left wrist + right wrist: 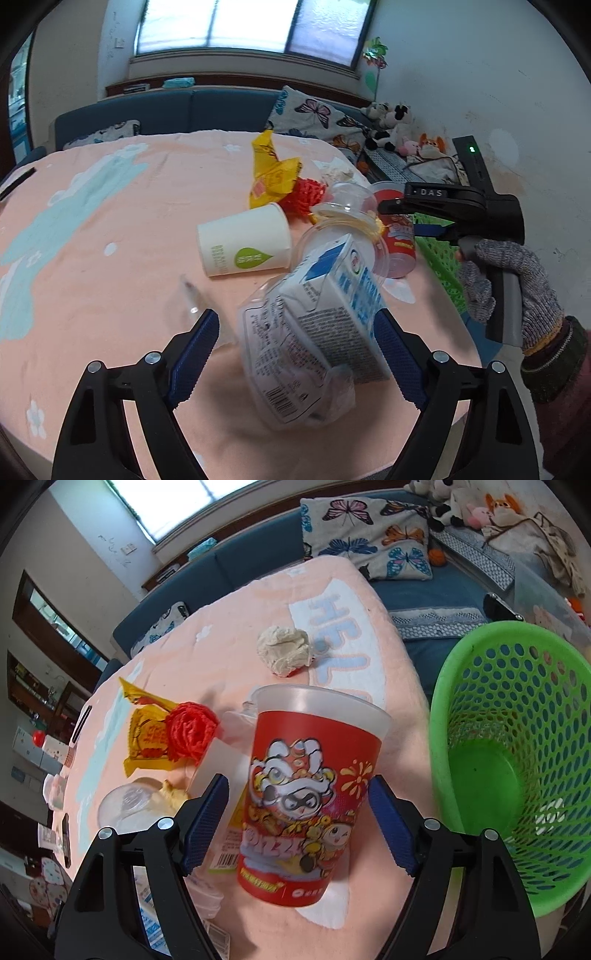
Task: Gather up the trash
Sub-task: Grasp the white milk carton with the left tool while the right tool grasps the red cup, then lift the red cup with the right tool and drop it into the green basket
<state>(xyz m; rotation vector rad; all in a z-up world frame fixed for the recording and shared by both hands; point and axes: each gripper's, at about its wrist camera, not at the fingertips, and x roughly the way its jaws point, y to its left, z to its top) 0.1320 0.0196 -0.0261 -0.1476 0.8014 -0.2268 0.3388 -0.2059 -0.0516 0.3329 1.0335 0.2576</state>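
A blue and white milk carton (332, 295) in a clear printed wrapper lies tilted between the jaws of my left gripper (295, 321). The right pad (395, 354) is against the carton, while the left pad (195, 350) stands apart from it. My right gripper (297, 786) is open around a red printed plastic cup (306, 790), with a gap at the left pad (207, 819). The left wrist view shows the right gripper (402, 218) at the same red cup (399, 243), held by a gloved hand (517, 280).
On the pink cloth (110, 206) lie a white paper cup (243, 240), a yellow wrapper (273, 173), a red foam net (306, 195), a clear plastic cup (347, 199) and a crumpled tissue (284, 650). A green mesh basket (517, 775) stands at the table's right edge.
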